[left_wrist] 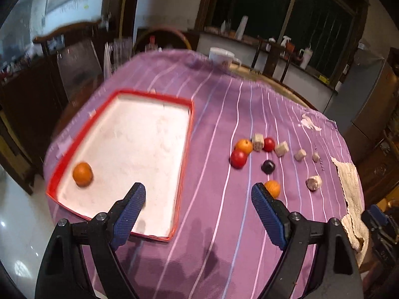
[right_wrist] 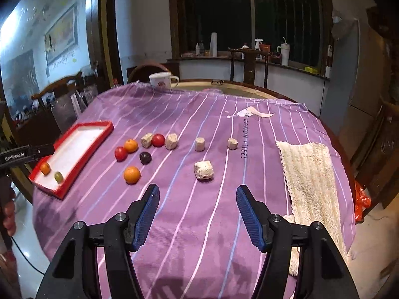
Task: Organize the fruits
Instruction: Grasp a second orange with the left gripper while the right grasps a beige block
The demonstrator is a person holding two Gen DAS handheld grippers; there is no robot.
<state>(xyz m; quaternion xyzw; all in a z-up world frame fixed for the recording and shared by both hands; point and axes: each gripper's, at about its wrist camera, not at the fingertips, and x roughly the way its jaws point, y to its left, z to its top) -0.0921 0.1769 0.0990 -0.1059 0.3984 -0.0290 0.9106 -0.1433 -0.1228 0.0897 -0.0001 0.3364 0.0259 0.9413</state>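
Hovering above the purple striped tablecloth (left_wrist: 212,129), the left gripper (left_wrist: 198,194) has its blue-padded jaws spread wide and holds nothing. Its left finger hangs over the near end of the red-rimmed white tray (left_wrist: 192,114), while its right finger sits just in front of a loose orange (left_wrist: 273,188) on the cloth. Inside the tray, an orange (left_wrist: 83,174) lies near the left corner closest to the camera. From the right wrist view a small green fruit (right_wrist: 58,177) shows beside that orange in the same end of the tray.

Right of the tray, well apart from it, the other fruits cluster on the cloth: a red fruit (left_wrist: 238,158) touching another orange (left_wrist: 244,146), a second red fruit (left_wrist: 268,144) beyond a beige block (left_wrist: 257,142), and a dark plum-like fruit (left_wrist: 268,166) nearer the camera. More beige blocks (left_wrist: 281,149) trail off to the right, and the largest block (right_wrist: 203,170) lies alone in front of the right gripper.

The right gripper (right_wrist: 197,199) is likewise open wide and empty, held over bare cloth. A cream knitted towel (right_wrist: 309,174) lies along the table's right edge, just beside the right gripper's right finger. A white mug (right_wrist: 162,80) stands at the far edge of the tablecloth.
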